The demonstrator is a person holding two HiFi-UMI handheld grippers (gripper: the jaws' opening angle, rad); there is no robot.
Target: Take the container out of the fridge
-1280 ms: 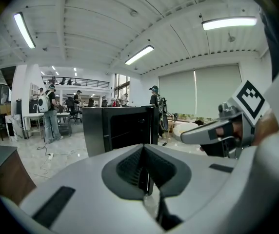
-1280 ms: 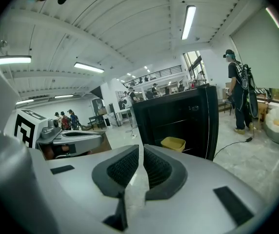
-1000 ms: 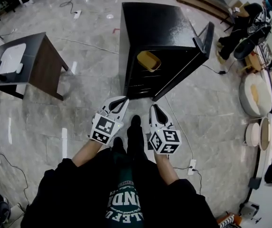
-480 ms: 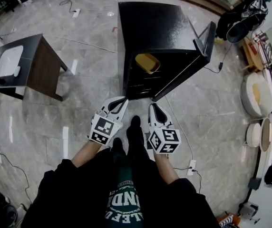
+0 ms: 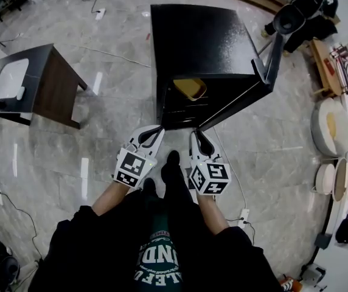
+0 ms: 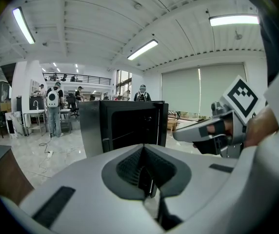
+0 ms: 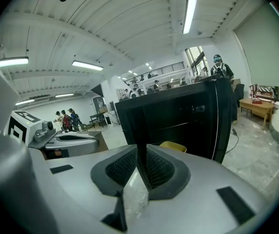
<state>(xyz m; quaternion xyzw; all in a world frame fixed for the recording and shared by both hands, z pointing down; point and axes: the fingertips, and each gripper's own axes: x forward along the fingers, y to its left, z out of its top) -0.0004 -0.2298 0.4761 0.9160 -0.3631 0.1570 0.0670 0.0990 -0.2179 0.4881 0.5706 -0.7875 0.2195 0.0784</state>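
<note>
The container (image 5: 190, 88) sits inside the fridge (image 5: 201, 38) — ahead of the right tool (image 5: 197, 135).

A grey marble-tiled floor (image 5: 52, 157) fills the head view. At the left stands a dark wooden surface (image 5: 52, 84) on legs, with a white tray (image 5: 10, 78) lying on top. A thin cable (image 5: 17, 215) and a white power strip (image 5: 243, 215) lie on the floor. Round pale tubs (image 5: 326, 126) line the right edge. The left gripper view shows ceiling strip lights (image 6: 143, 49) and distant standing people (image 6: 54, 108).

right gripper (image 7: 138, 152): jaws together; fridge (image 7: 188, 106): open; yellow container (image 7: 173, 146): inside
</note>
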